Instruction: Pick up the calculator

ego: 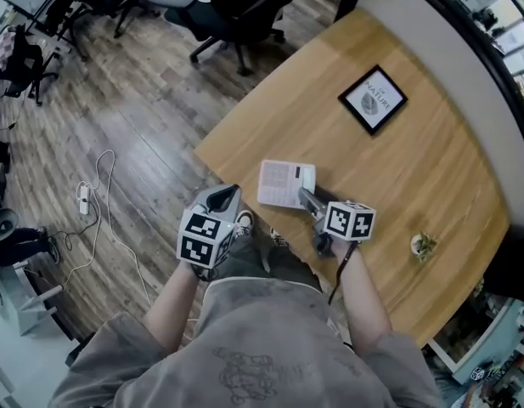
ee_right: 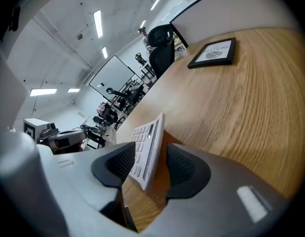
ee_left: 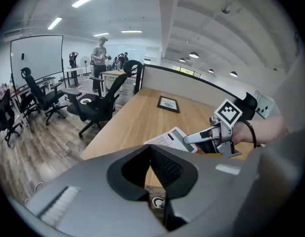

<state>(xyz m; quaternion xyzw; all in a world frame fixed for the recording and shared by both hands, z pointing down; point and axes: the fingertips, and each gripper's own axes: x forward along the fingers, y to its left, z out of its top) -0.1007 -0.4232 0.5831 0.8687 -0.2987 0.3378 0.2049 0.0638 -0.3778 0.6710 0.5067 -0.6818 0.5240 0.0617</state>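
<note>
The white calculator [ego: 283, 183] is near the front edge of the wooden table [ego: 431, 168]. My right gripper [ego: 304, 196] holds its near right edge. In the right gripper view the calculator [ee_right: 145, 152] stands tilted between the two pads, keys toward the left pad [ee_right: 123, 164], raised off the wood. My left gripper [ego: 223, 195] hangs just off the table's front edge, left of the calculator, with nothing in it. Its tips [ee_left: 150, 149] look closed together. From there the calculator [ee_left: 168, 138] and the right gripper [ee_left: 192, 138] show ahead.
A black-framed picture [ego: 373, 99] lies flat farther back on the table. A small green plant item [ego: 424, 245] sits at the right. Office chairs [ego: 236, 7] stand beyond the table's far left edge. A white cable and power strip [ego: 85, 198] lie on the wood floor.
</note>
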